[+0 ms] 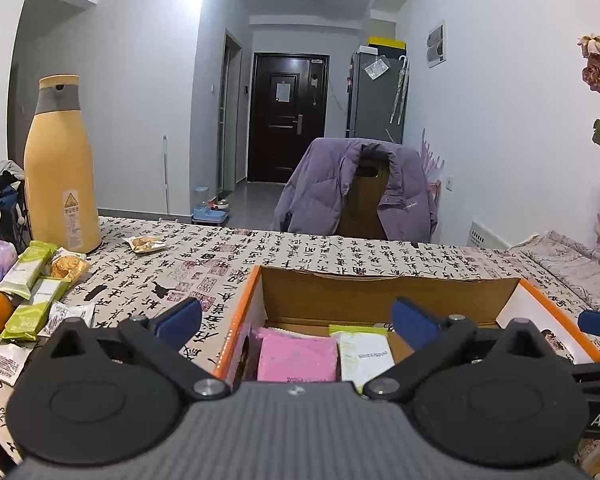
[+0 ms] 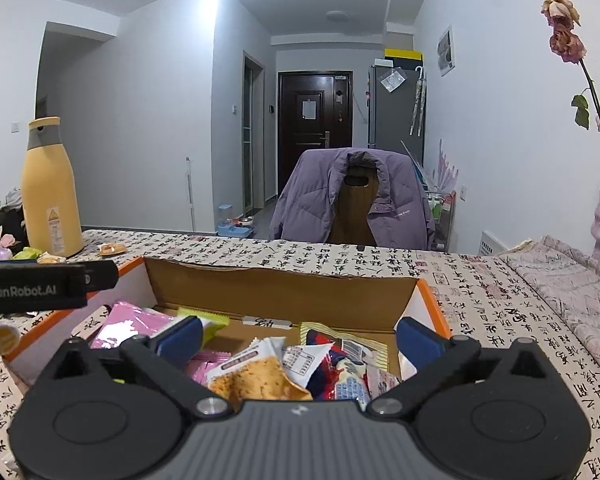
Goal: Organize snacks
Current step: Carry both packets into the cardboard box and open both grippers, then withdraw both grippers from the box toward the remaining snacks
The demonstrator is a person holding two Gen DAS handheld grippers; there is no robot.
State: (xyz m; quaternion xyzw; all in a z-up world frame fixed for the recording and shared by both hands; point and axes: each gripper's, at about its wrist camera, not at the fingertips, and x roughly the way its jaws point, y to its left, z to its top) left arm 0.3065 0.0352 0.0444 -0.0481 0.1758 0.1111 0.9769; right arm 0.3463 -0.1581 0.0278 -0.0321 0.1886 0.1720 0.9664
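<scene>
Both tongs hung over the orange-edged box (image 1: pixel 236 320) with nothing between their pads: the left gripper (image 1: pixel 296 320) stood spread above the pink packet (image 1: pixel 296 360), the right gripper (image 2: pixel 300 340) spread above the cracker packet (image 2: pixel 256 380). More snacks (image 1: pixel 32 300) lay left of the box; judged best fetched one at a time, gripped mid-wrapper
</scene>
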